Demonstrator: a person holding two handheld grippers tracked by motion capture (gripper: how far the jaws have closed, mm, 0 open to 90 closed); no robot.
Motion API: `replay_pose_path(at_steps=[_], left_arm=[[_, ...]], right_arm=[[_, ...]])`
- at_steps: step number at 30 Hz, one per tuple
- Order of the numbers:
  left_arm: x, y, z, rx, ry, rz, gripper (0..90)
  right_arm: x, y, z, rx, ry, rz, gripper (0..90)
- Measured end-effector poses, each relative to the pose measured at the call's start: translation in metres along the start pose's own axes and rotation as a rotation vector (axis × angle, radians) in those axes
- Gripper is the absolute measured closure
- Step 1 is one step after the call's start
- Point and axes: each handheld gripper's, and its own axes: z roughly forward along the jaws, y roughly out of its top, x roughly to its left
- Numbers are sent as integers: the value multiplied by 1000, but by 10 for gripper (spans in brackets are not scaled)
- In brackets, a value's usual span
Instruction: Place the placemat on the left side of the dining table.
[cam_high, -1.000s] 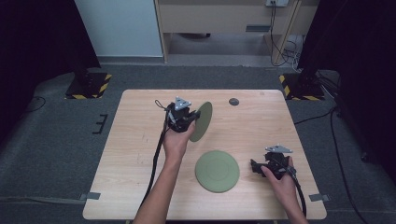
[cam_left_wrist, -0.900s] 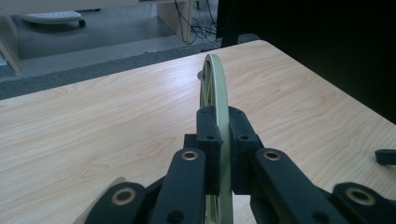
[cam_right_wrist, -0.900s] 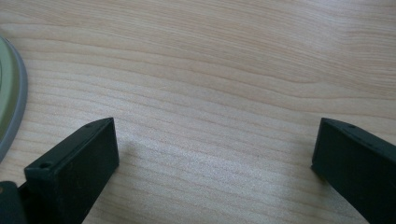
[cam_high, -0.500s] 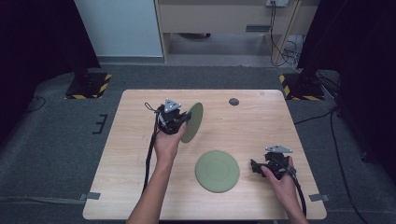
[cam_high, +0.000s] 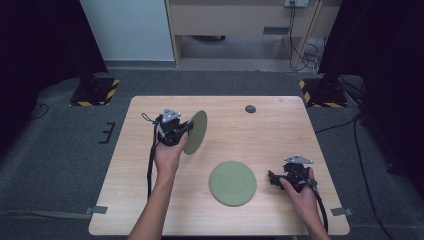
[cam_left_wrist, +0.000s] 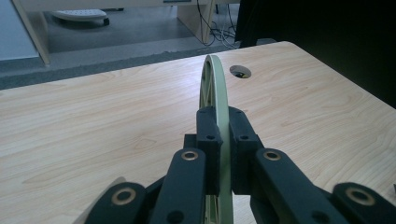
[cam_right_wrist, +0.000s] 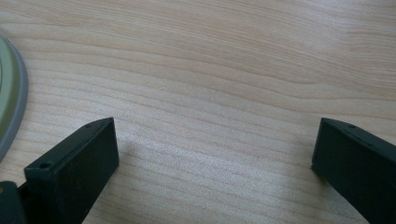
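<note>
high view: above near side, faces forward and down over whole desk (cam_high: 280, 125) | left gripper view: low, close, faces far-right corner hole (cam_left_wrist: 240, 72), shared with high view | right gripper view: very close, down onto desk, flat green plate (cam_right_wrist: 9, 93) at edge, shared with high view

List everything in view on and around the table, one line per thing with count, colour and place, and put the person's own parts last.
Round green plate held on edge: one, pale green, above the table's left half, clamped at its rim.
Round green plate lying flat: one, pale green, near the table's front centre.
Round grommet hole: one, dark, far edge of the table, right of centre.
Light wooden table: one, pale wood, on grey carpet.
Black-and-yellow striped bases: two, on the floor past the table's far corners.
Left gripper: one, black, fingers shut on the upright plate's rim.
Right gripper: one, black, fingers open, low over bare wood right of the flat plate.
Forearms and hands: two, entering from the bottom.
</note>
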Motion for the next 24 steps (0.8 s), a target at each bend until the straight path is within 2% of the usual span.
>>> replay_pose_path(at_steps=[12, 24], left_arm=[[16, -5, -18, 10, 39, 8, 854], [25, -9, -27, -5, 51, -8, 854]], right_arm=[[0, 0, 0, -1, 0, -1, 8], [0, 0, 0, -1, 0, 0, 8]])
